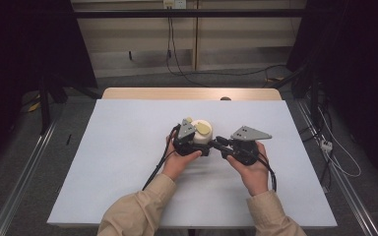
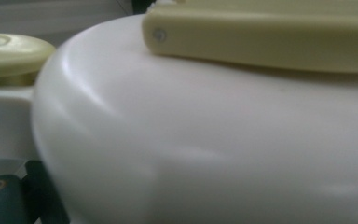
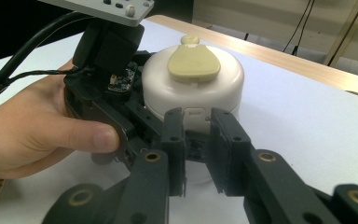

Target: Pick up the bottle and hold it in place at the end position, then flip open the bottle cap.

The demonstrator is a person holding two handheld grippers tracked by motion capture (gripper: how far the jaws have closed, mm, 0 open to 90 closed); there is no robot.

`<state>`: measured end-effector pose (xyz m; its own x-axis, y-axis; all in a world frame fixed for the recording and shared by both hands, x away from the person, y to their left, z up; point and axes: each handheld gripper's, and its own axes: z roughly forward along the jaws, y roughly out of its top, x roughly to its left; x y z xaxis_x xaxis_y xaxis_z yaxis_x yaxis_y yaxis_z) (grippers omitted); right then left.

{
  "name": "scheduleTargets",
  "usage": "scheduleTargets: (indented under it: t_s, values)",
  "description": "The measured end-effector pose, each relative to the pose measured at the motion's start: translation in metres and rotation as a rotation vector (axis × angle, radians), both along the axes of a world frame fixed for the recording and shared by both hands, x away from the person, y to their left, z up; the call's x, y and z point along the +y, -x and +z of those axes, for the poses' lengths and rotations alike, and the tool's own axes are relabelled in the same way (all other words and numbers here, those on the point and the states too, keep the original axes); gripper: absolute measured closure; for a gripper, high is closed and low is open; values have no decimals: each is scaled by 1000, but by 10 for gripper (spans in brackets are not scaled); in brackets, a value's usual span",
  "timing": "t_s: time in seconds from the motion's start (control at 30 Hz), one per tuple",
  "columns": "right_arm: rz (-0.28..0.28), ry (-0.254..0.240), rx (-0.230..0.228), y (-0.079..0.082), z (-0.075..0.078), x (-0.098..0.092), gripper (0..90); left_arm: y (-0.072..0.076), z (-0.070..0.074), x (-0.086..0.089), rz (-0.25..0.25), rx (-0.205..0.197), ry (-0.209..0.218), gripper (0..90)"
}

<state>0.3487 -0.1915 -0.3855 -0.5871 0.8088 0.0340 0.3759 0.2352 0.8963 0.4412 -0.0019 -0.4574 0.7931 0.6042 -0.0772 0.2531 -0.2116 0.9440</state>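
Out at the left of the table [image 1: 128, 196], a black curtain and a dark stand leg over grey floor; the table wears a pale blue-white sheet, its wooden edge [image 1: 192, 93] showing at the far side. Nearer the middle, the left hand [image 1: 179, 161] holds the left gripper [image 1: 189, 140] hard against the left side of the white round container [image 1: 203, 132]. The container stands upright near the table's centre, a yellowish flap [image 3: 193, 63] on its lid. In the left gripper view, white wall sits right at the lens, so the grip looks like a clamp on the container, though the pads are hidden. To the container's right, the right gripper [image 3: 198, 140] has its jaws drawn narrow at the container's front tab [image 3: 196, 112]; contact is hard to judge. Right of the table, cables trail over the floor.
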Motion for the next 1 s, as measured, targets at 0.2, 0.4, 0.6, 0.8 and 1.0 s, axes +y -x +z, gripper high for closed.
scheduleTargets:
  t_s: [0.2,0.4,0.6,0.8,1.0]
  values:
    - [16,-11,28,-5,1,2,840,0,0,0,6,1,-2,52]
    - [29,-22,41,-8,0,5,900,1,0,-1,8,0,-6,51]
    - [14,-23,50,-11,1,5,900,1,0,-1,9,0,-9,51]
    - [17,-19,59,-12,1,7,900,1,0,-1,9,0,-9,51]
    - [19,-12,58,-14,0,9,900,2,0,0,13,-3,-10,51]
